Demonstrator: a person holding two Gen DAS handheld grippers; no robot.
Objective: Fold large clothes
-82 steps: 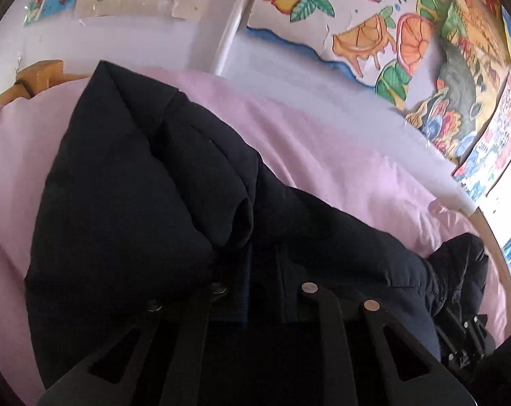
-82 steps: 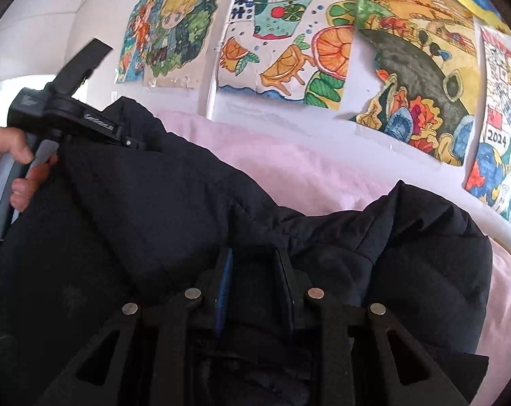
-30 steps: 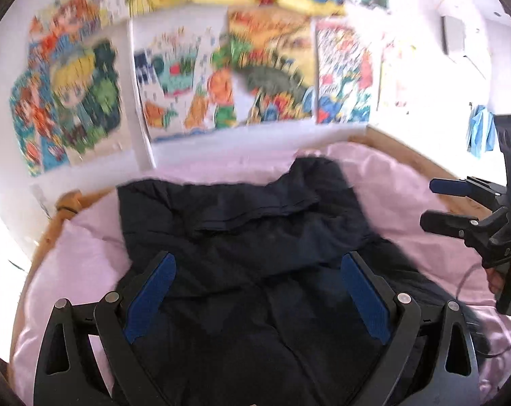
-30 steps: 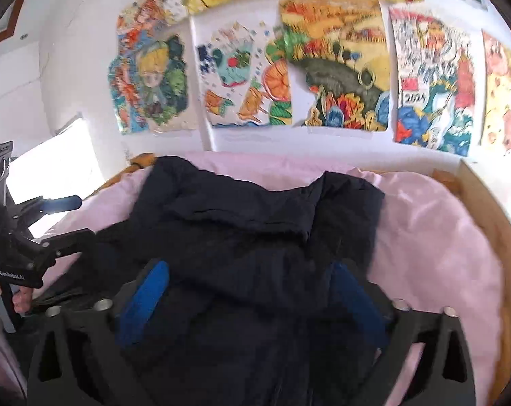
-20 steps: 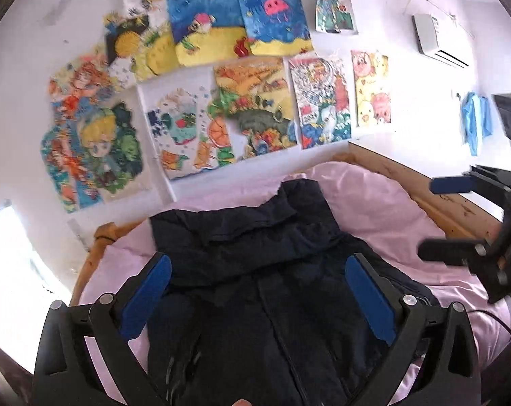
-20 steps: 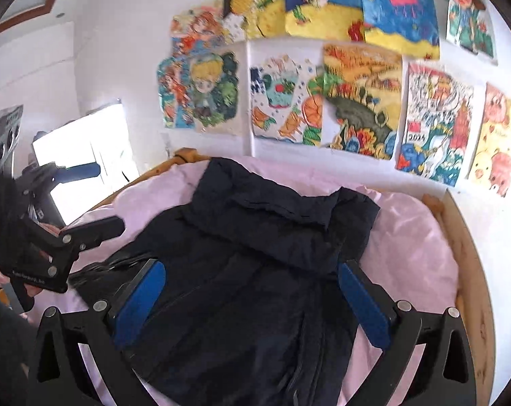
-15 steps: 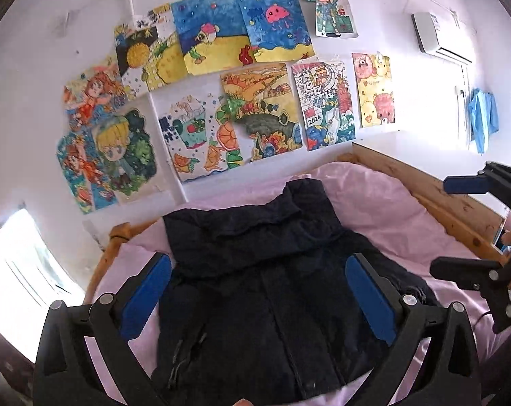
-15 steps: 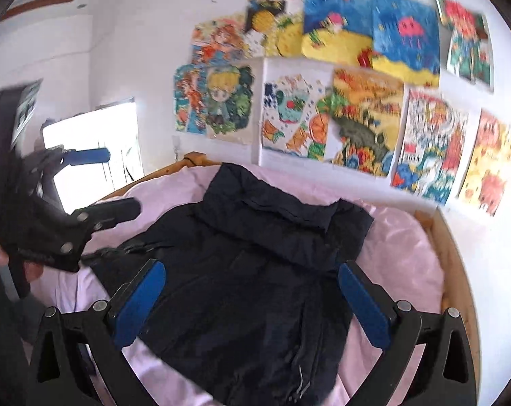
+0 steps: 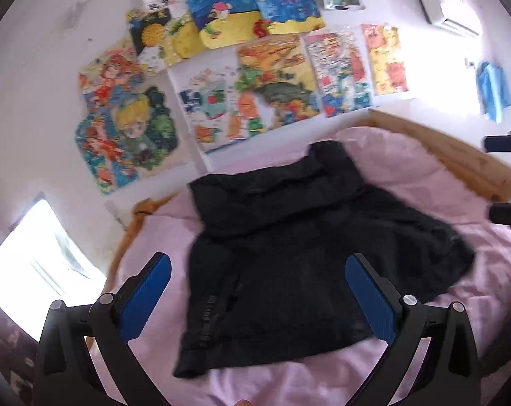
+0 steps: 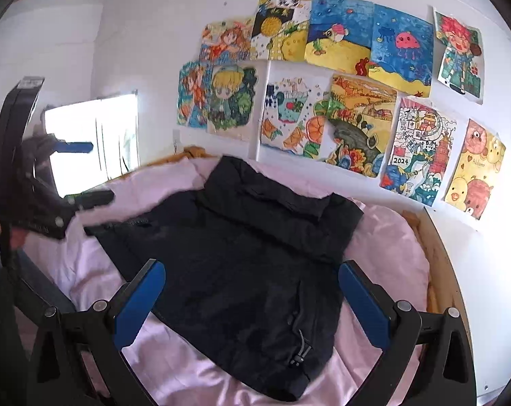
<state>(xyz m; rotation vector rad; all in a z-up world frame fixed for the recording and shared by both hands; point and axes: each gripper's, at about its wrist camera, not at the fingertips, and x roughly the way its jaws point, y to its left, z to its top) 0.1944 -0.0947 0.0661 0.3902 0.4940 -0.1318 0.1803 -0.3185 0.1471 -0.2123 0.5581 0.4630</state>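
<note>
A dark navy puffer jacket [image 9: 289, 253] lies spread on the pink bedsheet [image 9: 407, 169], its top part folded over near the wall; it also shows in the right wrist view [image 10: 248, 257]. My left gripper [image 9: 257, 291] is open and empty, held back above the jacket's near hem. My right gripper [image 10: 250, 297] is open and empty, also held back above the jacket. The left gripper shows at the left edge of the right wrist view [image 10: 83, 172], and the right gripper's fingers [image 9: 505, 143] at the right edge of the left wrist view.
The bed has a wooden frame [image 9: 458, 155] against a white wall covered with colourful drawings [image 10: 340, 101]. A bright window [image 10: 93, 142] is at the left. A blue cloth [image 9: 493, 91] hangs on the right wall.
Both grippers let go of the jacket, opened wide and pulled back and up from it. The jacket now lies flat on the bed.
</note>
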